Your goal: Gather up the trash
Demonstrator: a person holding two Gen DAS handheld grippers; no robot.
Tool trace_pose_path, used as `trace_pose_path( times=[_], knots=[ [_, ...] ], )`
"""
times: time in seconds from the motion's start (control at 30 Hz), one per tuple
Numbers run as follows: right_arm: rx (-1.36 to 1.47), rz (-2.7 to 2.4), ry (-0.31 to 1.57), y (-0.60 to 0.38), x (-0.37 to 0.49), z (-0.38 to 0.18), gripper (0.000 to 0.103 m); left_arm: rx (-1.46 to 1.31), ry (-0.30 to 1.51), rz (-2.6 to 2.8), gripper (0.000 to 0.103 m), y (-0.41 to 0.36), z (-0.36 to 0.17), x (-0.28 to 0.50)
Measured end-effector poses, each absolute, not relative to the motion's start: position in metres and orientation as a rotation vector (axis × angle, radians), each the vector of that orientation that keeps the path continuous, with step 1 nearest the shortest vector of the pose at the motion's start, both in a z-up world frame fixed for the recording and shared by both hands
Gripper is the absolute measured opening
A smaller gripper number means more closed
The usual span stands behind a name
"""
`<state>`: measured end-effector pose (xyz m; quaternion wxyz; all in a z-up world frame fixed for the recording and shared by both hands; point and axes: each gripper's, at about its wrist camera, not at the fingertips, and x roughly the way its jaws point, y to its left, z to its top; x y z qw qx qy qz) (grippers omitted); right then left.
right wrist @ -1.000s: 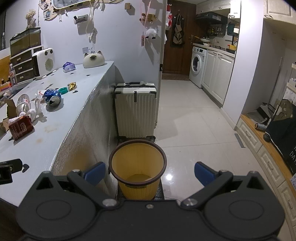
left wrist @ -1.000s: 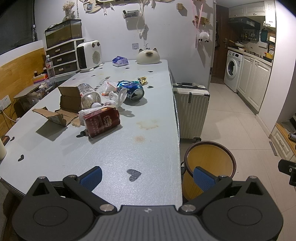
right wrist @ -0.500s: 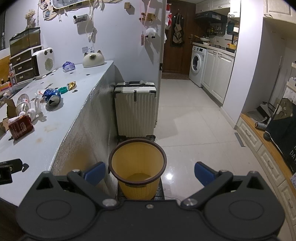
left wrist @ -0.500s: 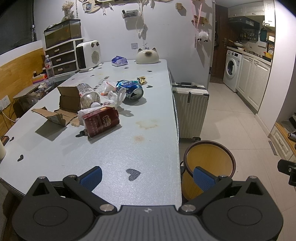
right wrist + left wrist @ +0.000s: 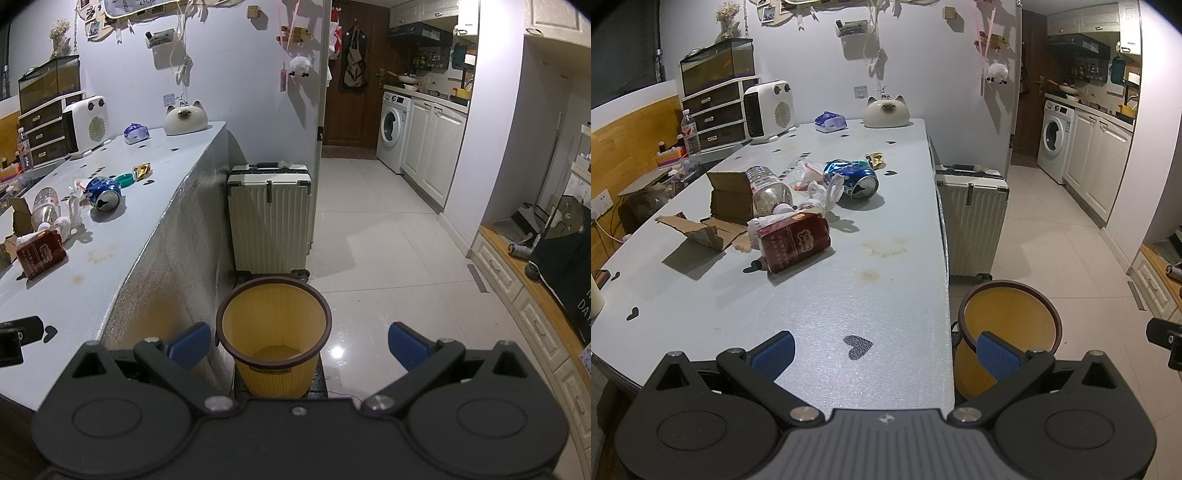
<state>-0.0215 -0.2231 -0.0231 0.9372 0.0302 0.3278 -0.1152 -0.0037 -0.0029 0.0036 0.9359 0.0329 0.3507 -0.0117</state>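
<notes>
Almost nothing has shifted in the last second, so we judge collecting not yet begun: our left gripper and right gripper stay released and empty, trash on the table, bin empty below

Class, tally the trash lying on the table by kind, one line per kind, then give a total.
Red carton: 1
Blue can: 1
Plastic bottle: 1
Cardboard pieces: 2
White plastic bag: 1
Gold wrapper: 1
Total: 7
</notes>
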Motion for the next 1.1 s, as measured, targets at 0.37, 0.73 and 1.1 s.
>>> trace_pose_path(
  times=[0.37, 0.73, 1.1],
  knots=[
    [0.04, -0.233, 0.654, -0.222, -0.019, -0.022, 0.103, 0.072, 0.692, -0.007, 0.103, -0.001, 0.002, -0.001],
    [0.0, -0.171, 0.576, -0.207, 0.012, -0.02, 0.103, 0.055, 0.615, 0.117, 0.103, 0.038, 0.002, 0.024],
    [-0.044, 0.031, 0.471, -0.155, 0.065, -0.019, 0.103, 0.001, 0.591, 0.24, 0.103, 0.104, -0.008, 0.039]
  ],
)
